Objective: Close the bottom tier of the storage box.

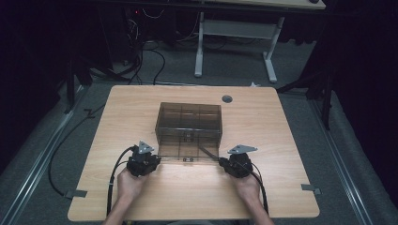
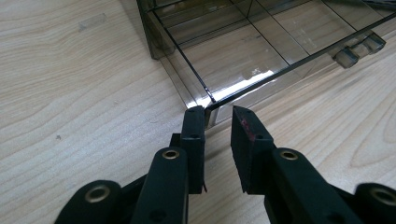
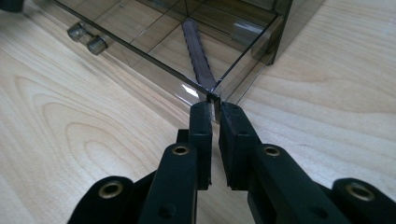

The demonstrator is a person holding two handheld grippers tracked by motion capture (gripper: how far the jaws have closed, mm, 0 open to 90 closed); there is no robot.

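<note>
Both hand-held grippers, L (image 1: 151, 157) & R (image 1: 225, 161), nearly shut, each nipping 1 front corner of the pulled-out drawer (image 1: 187, 151); cabinet (image 1: 188, 123) lies straight ahead, mid-desk (image 1: 281, 140).

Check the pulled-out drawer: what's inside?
One long dark wavy-edged strip lies slanting in the drawer near its right front corner. The other compartments that show look bare; the cabinet covers the drawer's back part.
</note>
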